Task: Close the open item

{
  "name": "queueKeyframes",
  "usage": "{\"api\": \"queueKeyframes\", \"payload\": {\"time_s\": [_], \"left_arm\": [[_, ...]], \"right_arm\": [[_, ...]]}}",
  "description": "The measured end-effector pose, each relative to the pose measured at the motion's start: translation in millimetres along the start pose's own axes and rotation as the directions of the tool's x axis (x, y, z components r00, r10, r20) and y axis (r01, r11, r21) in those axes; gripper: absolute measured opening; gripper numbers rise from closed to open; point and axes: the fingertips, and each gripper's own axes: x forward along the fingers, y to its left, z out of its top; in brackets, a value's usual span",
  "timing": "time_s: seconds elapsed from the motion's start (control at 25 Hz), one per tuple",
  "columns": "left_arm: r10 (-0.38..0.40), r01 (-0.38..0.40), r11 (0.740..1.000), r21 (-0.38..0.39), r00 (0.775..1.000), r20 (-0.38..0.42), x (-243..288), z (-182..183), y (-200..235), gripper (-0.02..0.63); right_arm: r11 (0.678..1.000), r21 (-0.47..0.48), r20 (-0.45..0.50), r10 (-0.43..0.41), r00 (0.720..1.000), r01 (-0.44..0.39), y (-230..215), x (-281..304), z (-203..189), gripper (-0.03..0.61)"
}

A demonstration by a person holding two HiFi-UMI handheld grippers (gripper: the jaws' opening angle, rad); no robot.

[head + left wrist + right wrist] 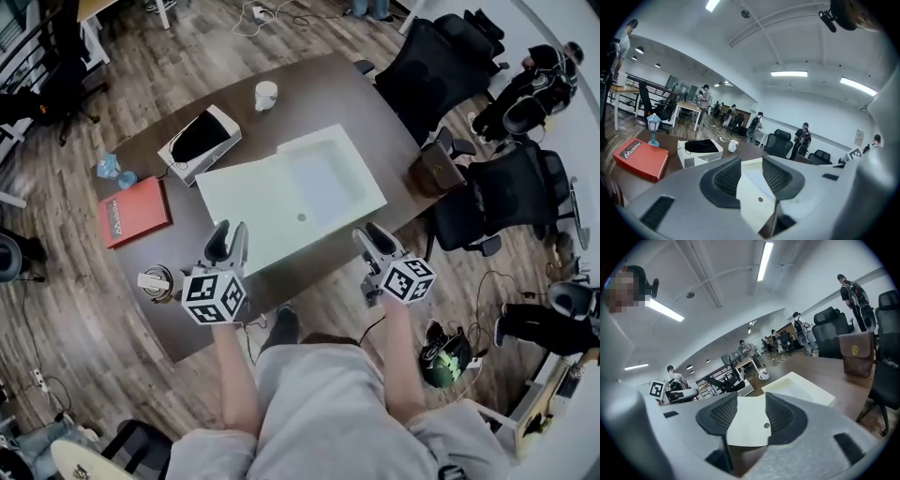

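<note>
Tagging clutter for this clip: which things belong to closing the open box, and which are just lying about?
Part of the job: white box, open with its lid flat on the table; left gripper and right gripper, jaws apart, gripping nothing.
Lying about: red book, cup, small box, brown bag, lantern.

head view: we look steeply down on the worktop (328, 89) from high above | left gripper view, right gripper view: we sit low at its near edge, facing across | shared: open white box (291, 192)
</note>
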Motion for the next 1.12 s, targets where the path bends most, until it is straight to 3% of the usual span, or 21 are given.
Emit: {"api": "queueKeyframes", "payload": {"time_s": [0.2, 0.52, 0.72, 0.92, 1.12], "left_arm": [[0.011, -0.011, 1.000, 0.006, 1.000, -0.019, 17, -8, 10, 0.132], [0.052, -0.049, 0.997, 0.055, 0.998, -0.041, 10, -15, 20, 0.132], [0.118, -0.114, 0.991, 0.072, 0.992, -0.050, -5, -27, 32, 0.132], [0.245, -0.245, 0.969, 0.010, 0.967, -0.071, -19, -54, 43, 0.133], [0.359, -0.368, 0.927, -0.069, 0.927, -0.111, -26, -90, 62, 0.147]], "right_arm": [[0.998, -0.061, -0.044, -0.001, 0.999, -0.002, -4, 26, -4, 0.192], [0.999, -0.052, -0.040, -0.008, 0.999, 0.006, -28, 45, -4, 0.178], [0.986, -0.163, -0.124, 0.003, 0.992, -0.023, -28, 73, -20, 0.178], [0.973, -0.218, -0.190, 0.039, 0.981, -0.081, -32, 90, -36, 0.178], [0.955, -0.286, -0.270, -0.003, 0.963, -0.078, -63, 103, -57, 0.176]]}}
